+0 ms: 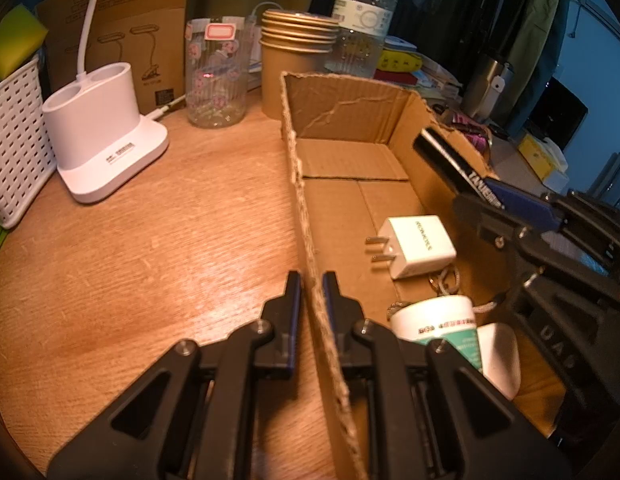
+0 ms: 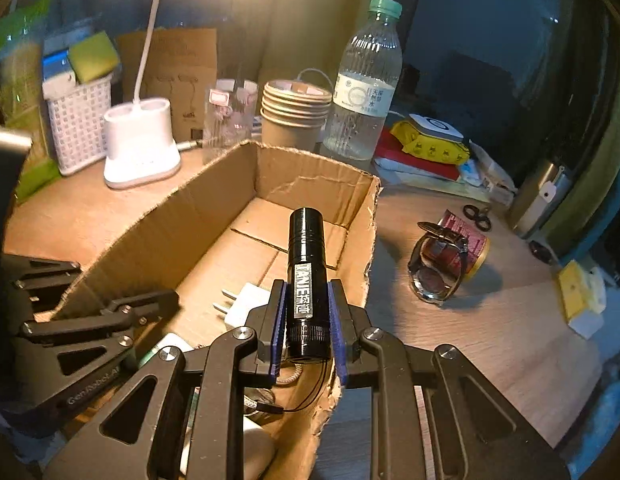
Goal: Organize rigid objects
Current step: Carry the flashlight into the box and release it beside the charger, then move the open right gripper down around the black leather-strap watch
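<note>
Right hand-held gripper (image 2: 307,320) clamps black cylindrical flashlight (image 2: 308,276) over open cardboard box (image 2: 214,216); left hand-held gripper (image 1: 311,296) pinches box wall.

Your box (image 2: 214,216) sits mid-table (image 1: 150,240); charger (image 1: 413,246) inside, lamp base (image 1: 106,140) left, cups (image 1: 296,60) and bottle (image 2: 363,92) behind.
</note>
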